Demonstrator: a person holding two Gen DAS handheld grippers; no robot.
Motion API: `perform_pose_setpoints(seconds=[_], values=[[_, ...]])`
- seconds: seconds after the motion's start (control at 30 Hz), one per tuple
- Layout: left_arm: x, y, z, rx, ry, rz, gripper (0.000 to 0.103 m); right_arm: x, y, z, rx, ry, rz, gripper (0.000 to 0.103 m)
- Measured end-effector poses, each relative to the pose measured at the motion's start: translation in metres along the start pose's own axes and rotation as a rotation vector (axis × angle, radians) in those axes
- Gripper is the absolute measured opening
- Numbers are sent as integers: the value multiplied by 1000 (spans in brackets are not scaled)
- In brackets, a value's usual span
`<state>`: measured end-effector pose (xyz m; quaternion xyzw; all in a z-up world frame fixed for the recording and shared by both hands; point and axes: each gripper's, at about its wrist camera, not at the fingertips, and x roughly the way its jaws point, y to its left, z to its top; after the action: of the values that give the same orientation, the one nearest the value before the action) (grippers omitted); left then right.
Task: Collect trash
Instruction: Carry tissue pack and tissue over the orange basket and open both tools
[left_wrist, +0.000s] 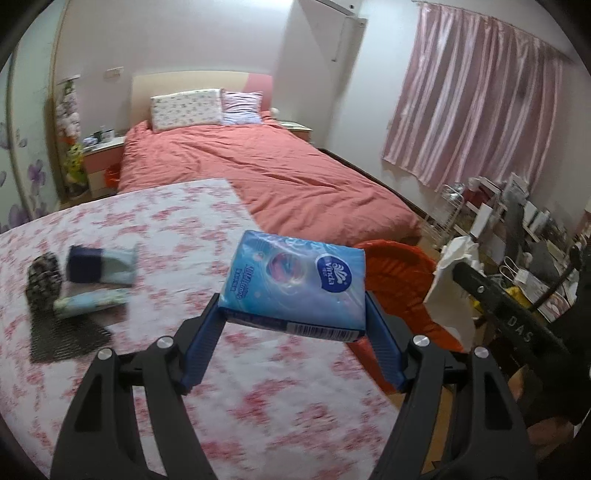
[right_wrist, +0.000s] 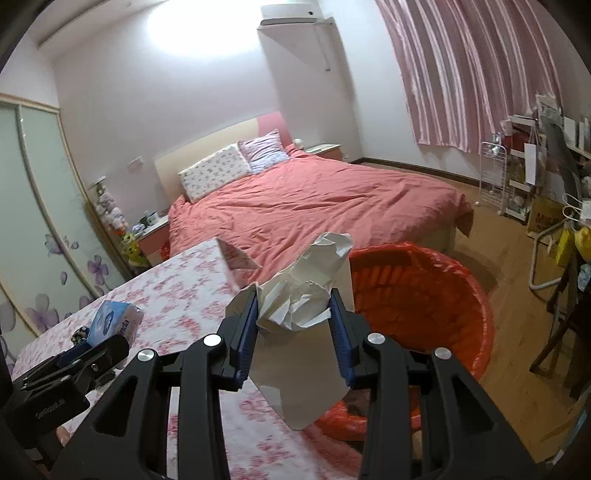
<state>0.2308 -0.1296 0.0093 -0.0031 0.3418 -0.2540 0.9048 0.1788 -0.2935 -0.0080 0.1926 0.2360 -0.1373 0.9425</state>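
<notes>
My left gripper (left_wrist: 293, 314) is shut on a blue Vinda tissue pack (left_wrist: 295, 280), held above the floral table (left_wrist: 147, 229) near its right edge. The same tissue pack (right_wrist: 116, 321) shows at the left of the right wrist view. My right gripper (right_wrist: 293, 312) is shut on crumpled white paper (right_wrist: 306, 291), and a flat white sheet hangs below it. That white paper (left_wrist: 452, 280) also appears at the right in the left wrist view. An orange-lined trash bin (right_wrist: 424, 295) stands on the floor just right of the table; the bin (left_wrist: 399, 266) lies behind the tissue pack.
Two rolled light-blue packets (left_wrist: 99, 264) and a dark patterned cloth (left_wrist: 44, 280) lie on the table's left. A bed with a coral cover (right_wrist: 314, 206) fills the room behind. Cluttered shelves (right_wrist: 535, 166) and a chair stand at the right by pink curtains.
</notes>
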Motion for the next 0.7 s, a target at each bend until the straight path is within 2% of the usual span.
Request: perform_pose_setpoints(seconds=[0.47,0.7], values=[[47,-72,10,88,31,-116,72,16,-58,10,102,-21,-51,38],[83,-98,6,136,68,-134,72,30,-77,13,131,-11,-70,38]])
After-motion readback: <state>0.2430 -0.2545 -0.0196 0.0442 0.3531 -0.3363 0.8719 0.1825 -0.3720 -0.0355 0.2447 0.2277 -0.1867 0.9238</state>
